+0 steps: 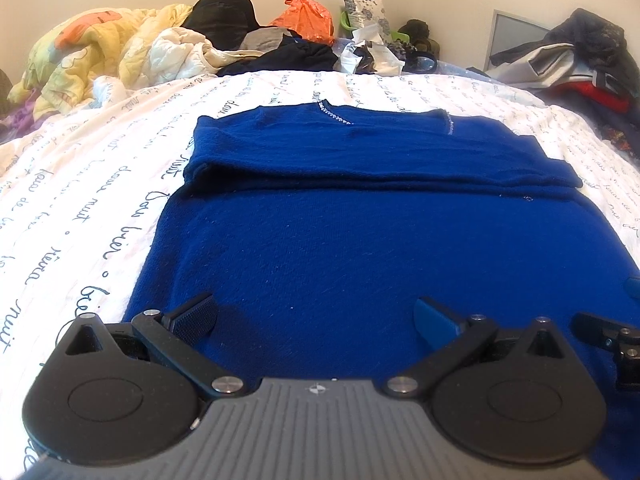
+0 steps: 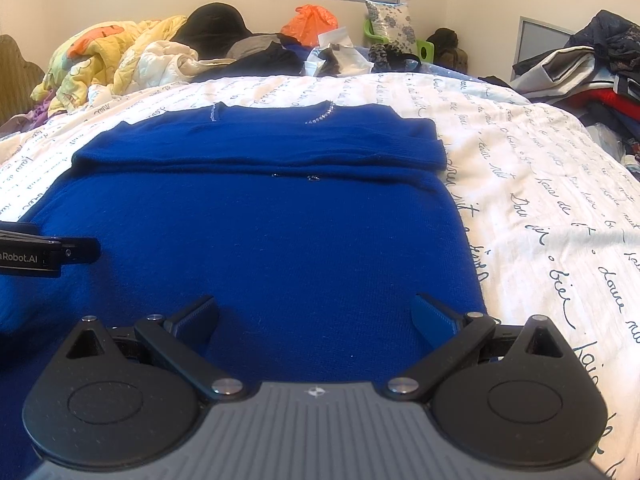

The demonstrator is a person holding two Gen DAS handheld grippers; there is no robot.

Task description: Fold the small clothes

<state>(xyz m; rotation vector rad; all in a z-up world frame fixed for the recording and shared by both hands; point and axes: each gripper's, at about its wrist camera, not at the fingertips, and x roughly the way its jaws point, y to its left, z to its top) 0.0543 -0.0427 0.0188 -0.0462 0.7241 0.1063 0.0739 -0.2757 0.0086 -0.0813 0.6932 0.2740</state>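
One blue sweater point(image 1: 360, 248) flat on the bedsheet point(image 1: 100, 184), neckline toward 12 o'clock, sleeves folded across chest, left gripper point(image 1: 316, 316) and right gripper point(image 2: 316, 314) both wide open, empty, over hem at 6.

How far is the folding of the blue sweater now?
Partly done. The sweater lies flat on the sheet, with its sleeves already folded across the chest. Nothing is in hand: the left gripper and the right gripper hover over the near hem, jaws open. Left: grasp the hem and fold the body up toward the collar.
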